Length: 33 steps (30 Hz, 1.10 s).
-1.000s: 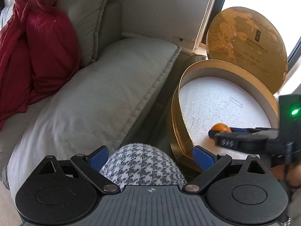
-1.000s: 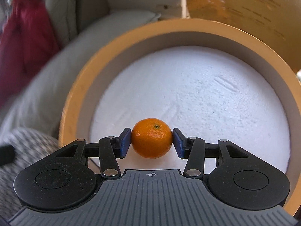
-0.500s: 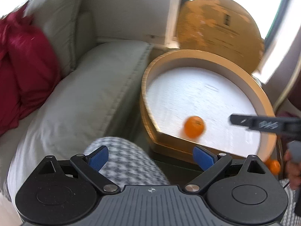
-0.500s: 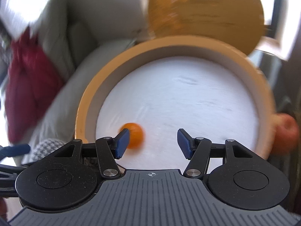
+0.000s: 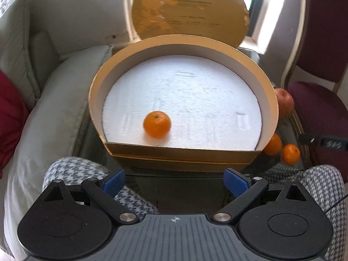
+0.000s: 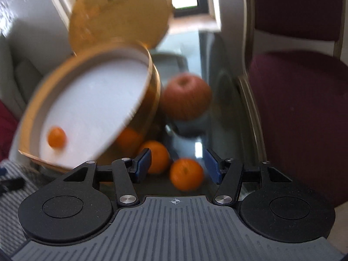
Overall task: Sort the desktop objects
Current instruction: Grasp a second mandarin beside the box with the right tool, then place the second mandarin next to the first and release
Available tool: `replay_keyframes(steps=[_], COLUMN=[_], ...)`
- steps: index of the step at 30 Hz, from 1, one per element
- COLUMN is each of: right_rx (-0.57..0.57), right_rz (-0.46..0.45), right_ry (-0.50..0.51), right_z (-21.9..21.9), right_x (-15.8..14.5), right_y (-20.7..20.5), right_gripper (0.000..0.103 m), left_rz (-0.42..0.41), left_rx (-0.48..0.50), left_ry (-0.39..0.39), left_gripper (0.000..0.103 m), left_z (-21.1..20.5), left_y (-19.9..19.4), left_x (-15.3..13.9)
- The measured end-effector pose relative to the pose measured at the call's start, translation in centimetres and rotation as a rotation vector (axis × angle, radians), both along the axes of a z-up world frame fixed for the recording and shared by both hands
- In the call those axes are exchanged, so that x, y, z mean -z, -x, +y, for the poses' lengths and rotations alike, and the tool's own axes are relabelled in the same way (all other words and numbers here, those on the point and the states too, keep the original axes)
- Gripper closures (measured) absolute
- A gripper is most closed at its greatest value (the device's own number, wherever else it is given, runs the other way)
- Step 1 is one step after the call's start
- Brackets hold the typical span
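Right hand-held gripper (image 6: pixel 177 166), jaws parted and empty, is hovering above a tangerine (image 6: pixel 186 173) lying on the glass table (image 6: pixel 226 117) beside the gold box (image 5: pixel 184 158); firm, light, prone to rolling, it is best pinched across its middle.

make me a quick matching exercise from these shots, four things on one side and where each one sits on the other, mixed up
Things:
1. lone mandarin
2. apple
3. round gold lid
4. two mandarins

Places:
A. propped upright behind the gold box
B. on the glass table, at the box's near right corner
C. inside the box, on the white foam
D. on the glass table beside the box's right wall, farther back

Pairs: 1-C, 2-D, 3-A, 4-B
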State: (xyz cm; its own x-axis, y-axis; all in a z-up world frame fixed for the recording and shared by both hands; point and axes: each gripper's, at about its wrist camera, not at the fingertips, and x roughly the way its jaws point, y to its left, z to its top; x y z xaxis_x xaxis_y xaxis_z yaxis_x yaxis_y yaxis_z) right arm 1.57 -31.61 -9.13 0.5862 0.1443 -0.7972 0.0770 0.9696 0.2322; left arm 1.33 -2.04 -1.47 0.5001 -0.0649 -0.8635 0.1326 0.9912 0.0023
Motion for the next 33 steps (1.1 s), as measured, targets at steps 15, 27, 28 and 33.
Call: replay_keyframes(steps=[15, 27, 28, 33], right_rx=[0.012, 0.042, 0.044, -0.038], right_rz=[0.079, 0.010, -0.014, -0.138], right_ry=[0.004, 0.069, 0.070, 0.042], right_z=[0.5, 1.2, 1.5, 4.6], right_x=[4.1, 0.1, -0.9, -5.4], right_y=[-1.5, -1.0, -1.1, -2.5], right_gripper=[0.058, 0.060, 0.060, 0.060], left_rz=[0.028, 0.026, 0.025, 0.017], left_rx=[-0.008, -0.026, -0.030, -0.058], left_ry=[-0.037, 0.018, 0.026, 0.052], left_gripper=[0.005, 0.005, 0.005, 0.005], left_z=[-0.2, 1.1, 1.4, 2.7], left_y=[0.1, 0.1, 0.1, -0.1], left_x=[0.5, 0.8, 0.8, 0.9])
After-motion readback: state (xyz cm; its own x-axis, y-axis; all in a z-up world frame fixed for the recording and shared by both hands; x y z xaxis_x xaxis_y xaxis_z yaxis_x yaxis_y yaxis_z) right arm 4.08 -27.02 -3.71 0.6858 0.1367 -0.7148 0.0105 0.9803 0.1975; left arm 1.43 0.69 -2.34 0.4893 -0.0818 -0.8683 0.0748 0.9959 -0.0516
